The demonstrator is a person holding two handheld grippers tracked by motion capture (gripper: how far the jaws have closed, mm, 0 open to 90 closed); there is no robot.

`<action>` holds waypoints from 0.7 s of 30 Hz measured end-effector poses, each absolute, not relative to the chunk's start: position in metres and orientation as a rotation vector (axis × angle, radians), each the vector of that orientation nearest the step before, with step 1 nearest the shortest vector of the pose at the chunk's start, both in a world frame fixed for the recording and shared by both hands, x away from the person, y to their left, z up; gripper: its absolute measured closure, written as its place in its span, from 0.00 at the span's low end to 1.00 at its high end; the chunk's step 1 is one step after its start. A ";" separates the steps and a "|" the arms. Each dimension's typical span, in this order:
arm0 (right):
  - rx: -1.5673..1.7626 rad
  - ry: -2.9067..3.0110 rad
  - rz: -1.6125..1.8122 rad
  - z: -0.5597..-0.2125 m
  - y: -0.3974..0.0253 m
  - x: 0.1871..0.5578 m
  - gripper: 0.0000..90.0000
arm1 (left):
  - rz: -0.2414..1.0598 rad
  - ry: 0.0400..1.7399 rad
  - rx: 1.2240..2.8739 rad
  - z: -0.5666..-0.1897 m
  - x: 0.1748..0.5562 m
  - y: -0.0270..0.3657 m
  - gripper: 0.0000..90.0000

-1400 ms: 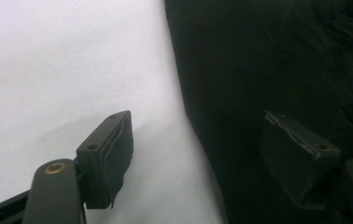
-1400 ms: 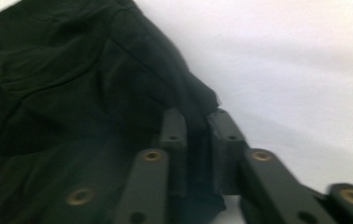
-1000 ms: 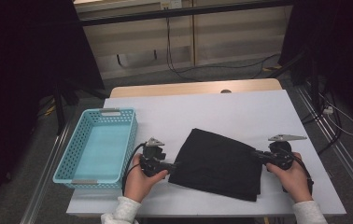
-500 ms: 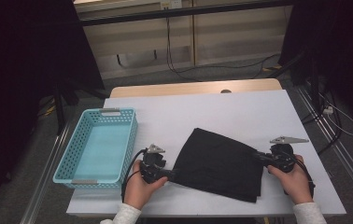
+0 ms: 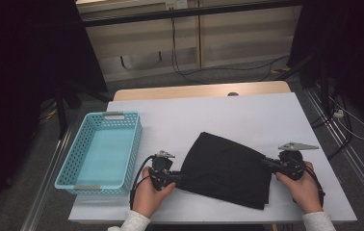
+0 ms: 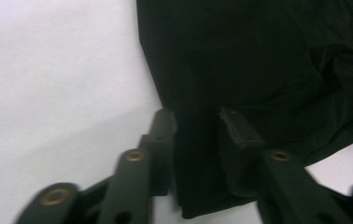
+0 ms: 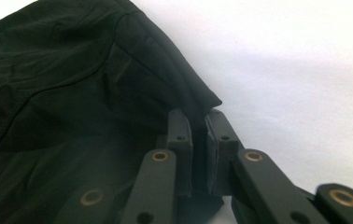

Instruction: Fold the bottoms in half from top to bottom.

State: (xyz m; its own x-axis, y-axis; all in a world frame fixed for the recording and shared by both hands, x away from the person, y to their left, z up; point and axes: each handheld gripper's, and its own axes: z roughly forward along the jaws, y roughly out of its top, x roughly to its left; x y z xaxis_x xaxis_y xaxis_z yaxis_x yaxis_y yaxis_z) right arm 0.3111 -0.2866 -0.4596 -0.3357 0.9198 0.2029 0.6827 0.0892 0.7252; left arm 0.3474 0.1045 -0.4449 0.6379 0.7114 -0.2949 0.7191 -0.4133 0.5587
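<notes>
In the high view a black cloth (image 5: pixel 228 168) lies folded on the white tabletop (image 5: pixel 209 115), just right of the blue basket (image 5: pixel 104 151), and the person works it from both ends: the left gripper (image 5: pixel 174 178) sits at the cloth's corner nearest the basket, the right gripper (image 5: pixel 270 162) at the corner farthest from it. This looks like a folding or straightening step, with both corners taken; the next move probably calls for lifting or drawing the two corners together evenly so the layers do not slip or sag. The fingers are too small here to judge, and the hands cover most of each gripper. In the left gripper view the left gripper (image 6: pixel 198 121) has its fingers (image 6: pixel 163 123) somewhat apart with a strip of cloth (image 6: pixel 258 60) running between them; I cannot tell whether they bite it, since the black fabric merges with the black fingers and the picture is blurred low down. In the right gripper view the right gripper (image 7: pixel 198 126) has its fingers (image 7: pixel 180 128) nearly together, pinching the cloth (image 7: pixel 62 79) corner; a seam line shows, but how many layers are caught stays hidden.
</notes>
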 end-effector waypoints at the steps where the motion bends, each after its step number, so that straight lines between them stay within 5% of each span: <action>1: 1.588 2.064 1.099 -0.460 -0.287 0.311 0.91 | -0.019 1.117 2.194 -0.445 0.348 0.105 0.82; 8: 1.595 2.055 1.110 -0.461 -0.287 0.312 0.91 | -0.115 1.134 2.219 -0.444 0.355 0.112 0.94; 21: 1.588 2.070 1.128 -0.459 -0.282 0.309 0.91 | -0.162 1.178 2.235 -0.436 0.372 0.125 0.96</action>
